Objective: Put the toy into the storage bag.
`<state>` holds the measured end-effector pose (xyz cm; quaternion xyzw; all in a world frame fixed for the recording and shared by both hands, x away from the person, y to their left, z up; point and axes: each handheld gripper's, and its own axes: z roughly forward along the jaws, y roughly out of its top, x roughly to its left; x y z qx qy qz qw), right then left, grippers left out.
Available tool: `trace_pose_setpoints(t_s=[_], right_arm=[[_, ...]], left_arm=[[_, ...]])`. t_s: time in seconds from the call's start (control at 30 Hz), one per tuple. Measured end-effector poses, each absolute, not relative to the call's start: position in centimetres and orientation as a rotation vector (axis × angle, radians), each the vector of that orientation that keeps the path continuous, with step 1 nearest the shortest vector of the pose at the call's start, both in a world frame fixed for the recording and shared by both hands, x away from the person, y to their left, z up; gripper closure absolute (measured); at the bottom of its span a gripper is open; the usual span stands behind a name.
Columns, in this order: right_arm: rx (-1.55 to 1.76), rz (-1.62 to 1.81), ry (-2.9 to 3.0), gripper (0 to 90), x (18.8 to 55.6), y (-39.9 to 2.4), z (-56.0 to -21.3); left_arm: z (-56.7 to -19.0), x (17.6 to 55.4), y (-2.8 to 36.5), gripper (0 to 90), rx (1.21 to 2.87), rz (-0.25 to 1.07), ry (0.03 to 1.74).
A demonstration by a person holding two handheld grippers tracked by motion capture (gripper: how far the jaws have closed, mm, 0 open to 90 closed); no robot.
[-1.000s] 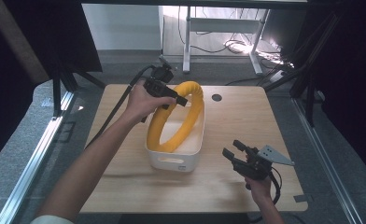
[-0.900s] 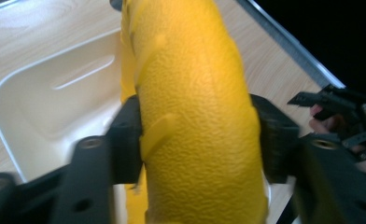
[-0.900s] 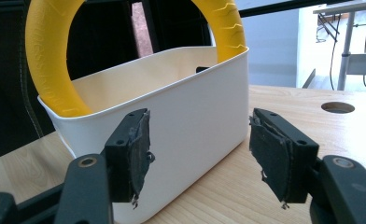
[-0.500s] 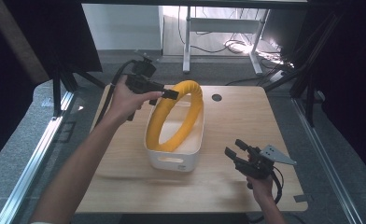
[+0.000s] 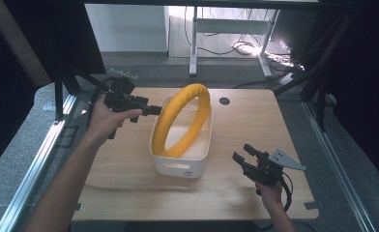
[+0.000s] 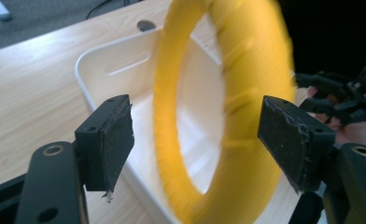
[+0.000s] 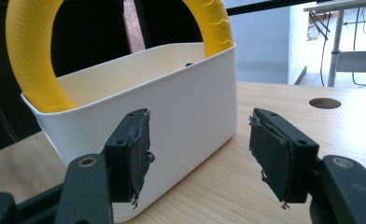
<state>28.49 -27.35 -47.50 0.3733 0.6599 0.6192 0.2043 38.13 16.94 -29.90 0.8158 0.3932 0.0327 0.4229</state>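
Note:
A yellow ring [image 5: 197, 91] stands on edge in a white bin [image 5: 178, 166] at the table's middle, leaning against the bin's far end. My left gripper [image 5: 154, 110] is level, just left of the ring, pointing at it. Its jaws have just been opening, and no pad touches the ring. In the left gripper view the ring [image 6: 167, 116] and the bin [image 6: 120, 70] lie beyond the open left gripper [image 6: 195, 135]. My right gripper [image 5: 241, 152] is open near the front right, with nothing between its jaws. It [image 7: 200, 149] faces the bin's wall [image 7: 181, 102], with the ring [image 7: 22, 60] rising above.
The wooden table [image 5: 255, 121] has a round hole [image 5: 224, 101] behind the bin. Dark frame posts and a metal rail run along the left side. A white desk frame and cables stand on the floor beyond the table. The right gripper [image 6: 340, 93] shows far off in the left gripper view.
The left gripper let go of the ring's top and drew back to the left. The ring stays leaning in the bin. The right hand has not moved.

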Motion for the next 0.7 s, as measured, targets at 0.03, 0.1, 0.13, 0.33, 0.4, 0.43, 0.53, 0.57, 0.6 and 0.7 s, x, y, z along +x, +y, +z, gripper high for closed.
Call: trace_pose_setpoints(t_s=[0.03, 0.1, 0.13, 0.33, 0.4, 0.43, 0.53, 0.57, 0.6, 0.7], right_arm=[[1.036, 1.720, 1.841, 38.0, 28.5, -27.4, -47.6], [1.040, 1.715, 1.840, 38.0, 28.5, -27.4, -47.7], [1.038, 1.710, 1.840, 38.0, 28.5, -27.4, -47.7], [1.050, 1.694, 1.842, 37.8, 28.5, -27.8, -47.9], [1.059, 1.683, 1.843, 37.6, 28.6, -28.0, -47.9], [1.059, 1.680, 1.842, 37.6, 28.6, -28.0, -47.9], [1.073, 1.677, 1.838, 37.5, 28.7, -28.3, -48.1], [1.077, 1.675, 1.839, 37.5, 28.7, -28.3, -48.2], [1.082, 1.673, 1.842, 37.4, 28.8, -28.3, -48.2], [1.084, 1.670, 1.845, 37.4, 28.8, -28.3, -48.3]], left_arm=[[-30.2, 38.1, 17.2, 27.1, 2.044, 0.082, 0.986], [-31.2, 38.0, 17.8, 27.1, 2.044, 0.093, 1.004], [-31.7, 37.9, 18.1, 27.1, 2.044, 0.103, 1.014], [-35.6, 36.8, 19.5, 27.1, 2.006, 0.085, 1.048], [-36.8, 36.5, 19.8, 27.1, 2.009, 0.094, 1.057], [-37.4, 36.3, 19.9, 27.1, 2.011, 0.105, 1.069], [-39.2, 36.0, 20.1, 27.1, 2.014, 0.115, 1.078], [-39.8, 35.9, 20.1, 27.2, 2.014, 0.113, 1.084], [-40.1, 35.8, 20.1, 27.2, 2.015, 0.113, 1.088], [-40.7, 35.7, 20.2, 27.2, 2.023, 0.129, 1.103]])
